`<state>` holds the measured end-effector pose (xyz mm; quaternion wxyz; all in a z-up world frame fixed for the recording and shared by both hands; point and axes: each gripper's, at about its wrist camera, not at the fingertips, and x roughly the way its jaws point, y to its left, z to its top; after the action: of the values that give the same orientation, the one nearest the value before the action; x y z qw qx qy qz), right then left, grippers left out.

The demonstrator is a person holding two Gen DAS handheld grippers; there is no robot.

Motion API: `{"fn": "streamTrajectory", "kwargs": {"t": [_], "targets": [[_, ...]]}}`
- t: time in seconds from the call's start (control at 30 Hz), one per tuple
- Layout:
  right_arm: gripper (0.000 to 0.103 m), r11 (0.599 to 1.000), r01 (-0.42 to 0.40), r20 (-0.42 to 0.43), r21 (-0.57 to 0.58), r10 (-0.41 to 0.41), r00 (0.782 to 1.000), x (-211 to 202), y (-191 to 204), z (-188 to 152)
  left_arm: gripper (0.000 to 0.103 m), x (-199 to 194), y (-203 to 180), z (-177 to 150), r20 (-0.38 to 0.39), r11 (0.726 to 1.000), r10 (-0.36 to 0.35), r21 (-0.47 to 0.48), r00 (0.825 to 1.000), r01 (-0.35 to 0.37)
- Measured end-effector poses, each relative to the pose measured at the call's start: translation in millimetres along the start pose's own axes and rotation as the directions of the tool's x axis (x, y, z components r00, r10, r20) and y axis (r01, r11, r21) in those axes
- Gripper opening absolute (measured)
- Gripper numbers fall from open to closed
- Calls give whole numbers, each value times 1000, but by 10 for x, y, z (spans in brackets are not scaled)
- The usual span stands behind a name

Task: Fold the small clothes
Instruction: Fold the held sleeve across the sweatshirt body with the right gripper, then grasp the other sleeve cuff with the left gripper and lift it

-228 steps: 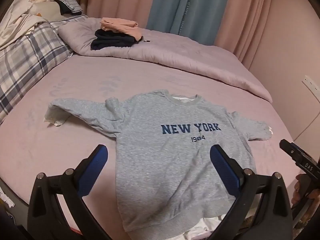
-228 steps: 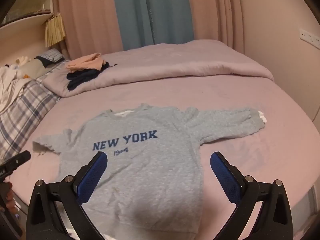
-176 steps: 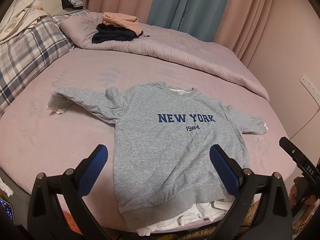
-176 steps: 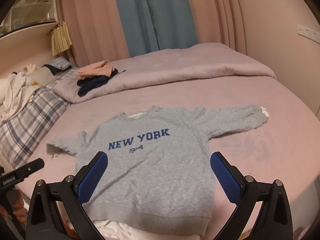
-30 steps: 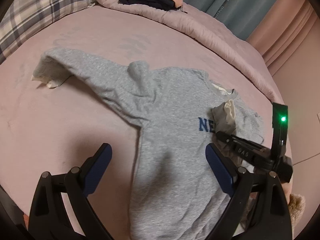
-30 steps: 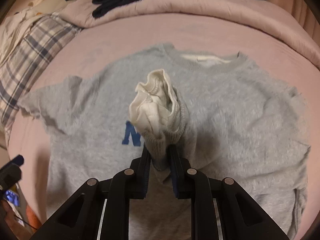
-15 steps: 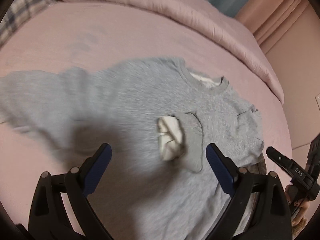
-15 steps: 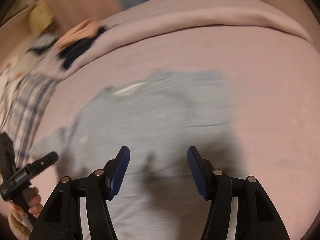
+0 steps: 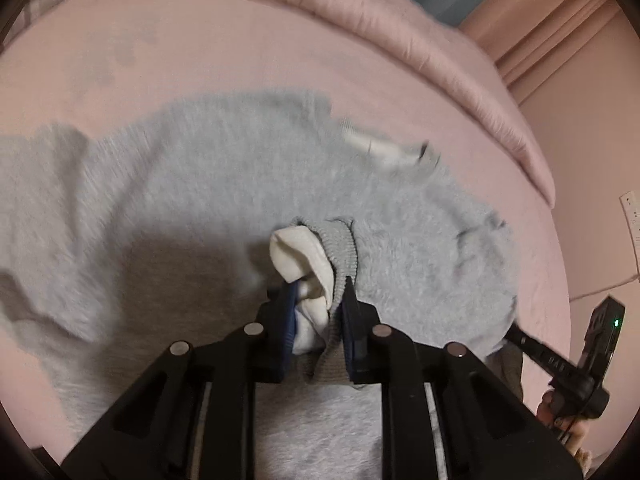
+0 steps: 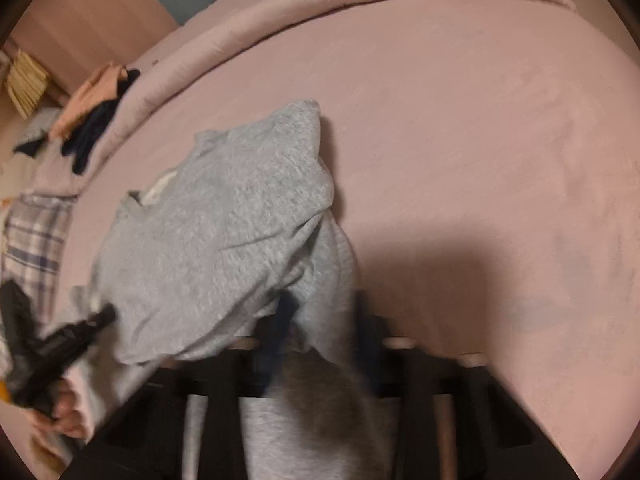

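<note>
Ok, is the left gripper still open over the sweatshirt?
No, the left gripper is shut on the sleeve cuff of the grey sweatshirt.

Motion blur smears the right gripper (image 10: 320,320), so its fingers' closure on the sweatshirt (image 10: 224,232) cannot be told. The sweatshirt's lettering is hidden; its left sleeve (image 9: 24,168) runs off-frame.

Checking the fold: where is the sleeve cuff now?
In the left wrist view the sleeve cuff sits at centre, pinched by the left gripper over the grey sweatshirt.
</note>
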<state>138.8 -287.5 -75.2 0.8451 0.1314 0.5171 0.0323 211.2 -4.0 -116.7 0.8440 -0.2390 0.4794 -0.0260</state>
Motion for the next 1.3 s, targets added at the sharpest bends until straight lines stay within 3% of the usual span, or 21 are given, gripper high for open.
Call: {"fn": "streamTrajectory", "kwargs": {"t": [0.1, 0.13, 0.2, 0.33, 0.5, 0.7, 0.77, 0.83, 0.87, 0.93, 1.0, 1.1, 1.2, 1.3], "targets": [[11, 1000, -25, 46, -17, 26, 999, -175, 18, -7, 19, -255, -37, 78, 103, 998, 33, 45, 994, -38], [8, 999, -40, 56, -12, 41, 998, -213, 35, -12, 19, -254, -28, 101, 104, 998, 30, 48, 994, -36], [8, 999, -27, 69, -19, 28, 997, -230, 52, -29, 19, -176, 25, 110, 68, 999, 27, 43, 997, -30], [8, 999, 38, 30, -13, -37, 999, -2, 51, -39, 23, 157, 152, -3, -17, 990, 129, 60, 991, -128], [8, 999, 44, 29, 4, -44, 999, 67, 4, -34, 29, 172, 236, -36, 1, 993, 119, 18, 993, -119], [8, 997, 77, 36, 16, -78, 996, 11, 24, -40, 47, -89, 280, -62, 6, 990, 138, 7, 990, -138], [9, 996, 84, 47, 8, -84, 995, -62, 53, -50, 66, -289, 342, -63, 39, 994, 107, -18, 994, -106], [26, 995, 99, 65, -7, -98, 993, -179, 88, -57, 80, -559, 439, -47, 96, 995, 89, -57, 991, -83], [32, 994, 108, 80, -10, -107, 991, -238, 103, -66, 83, -655, 476, -52, 117, 994, 91, -74, 989, -82], [56, 995, 102, 136, -8, -101, 986, -432, 129, -85, 87, -901, 595, -47, 159, 991, 96, -112, 983, -79], [67, 997, 77, 176, -1, -76, 981, -608, 142, -105, 91, -1111, 735, -54, 187, 985, 108, -155, 976, -79], [71, 999, 36, 218, 13, -38, 975, -819, 162, -136, 94, -1313, 901, -47, 231, 969, 161, -219, 960, -110], [75, 1000, -5, 246, 0, 4, 969, -949, 224, -185, 94, -1469, 1226, -73, 250, 935, 247, -315, 936, -163], [75, 1000, 1, 260, -11, 2, 965, -1020, 284, -253, 93, -1522, 1549, -116, 250, 902, 253, -409, 934, -135]]}}
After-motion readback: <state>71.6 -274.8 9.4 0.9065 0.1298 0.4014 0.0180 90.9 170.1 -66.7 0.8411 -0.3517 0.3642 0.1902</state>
